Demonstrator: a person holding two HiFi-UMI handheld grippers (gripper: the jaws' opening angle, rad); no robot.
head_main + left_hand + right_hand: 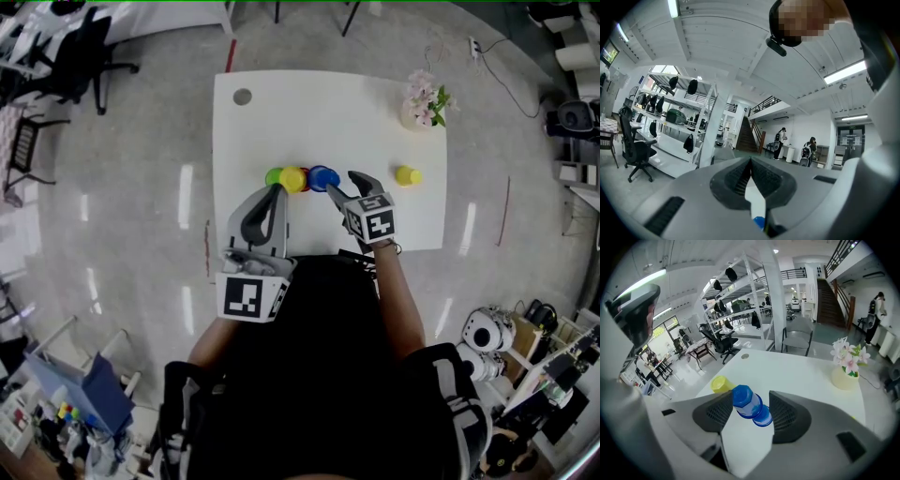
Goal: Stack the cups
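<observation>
right gripper [339, 182] wide open, empty; blue cup [748, 401] lined up between its jaws, pads off it.
blue cup sits mid-tabletop [328, 122], right end of a tight row with green cup [273, 176] and yellow cup [292, 178]; lone yellow cup [407, 174] near the right edge, vase [417, 114] at the far right corner. left gripper [751, 160] clamped on nothing, just short of the green cup. risks: a skewed close could tip the blue cup or shove it into the row. no readable text, only square markers on the cubes.
</observation>
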